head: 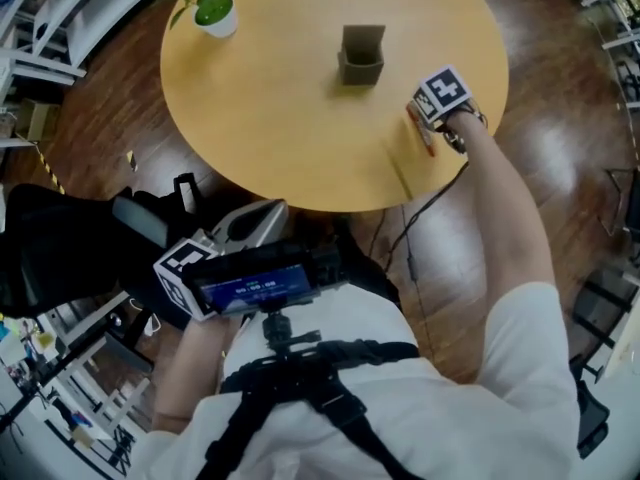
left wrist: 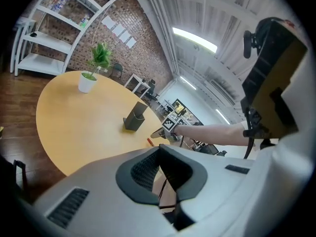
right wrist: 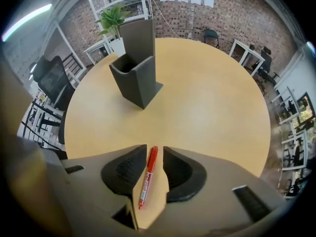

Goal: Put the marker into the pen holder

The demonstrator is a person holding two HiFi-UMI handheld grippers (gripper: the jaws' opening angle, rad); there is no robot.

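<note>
Red marker with white label (right wrist: 147,174) flat on round light-wood table (right wrist: 212,107), lying lengthwise in the narrow gap of right gripper (right wrist: 154,149); jaws slightly apart, not clamped. Label print too small to read. Dark grey square pen holder (right wrist: 136,65) upright ahead, well apart from marker. Left gripper (left wrist: 159,149) held off table edge, jaws pressed together, nothing between. Green plant in white pot (head: 212,8) at far edge.

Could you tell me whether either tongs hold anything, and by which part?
Nothing is held yet. The right tongs straddle the marker at its far end, jaws apart, as it lies on the table; the left tongs are shut and empty.
</note>
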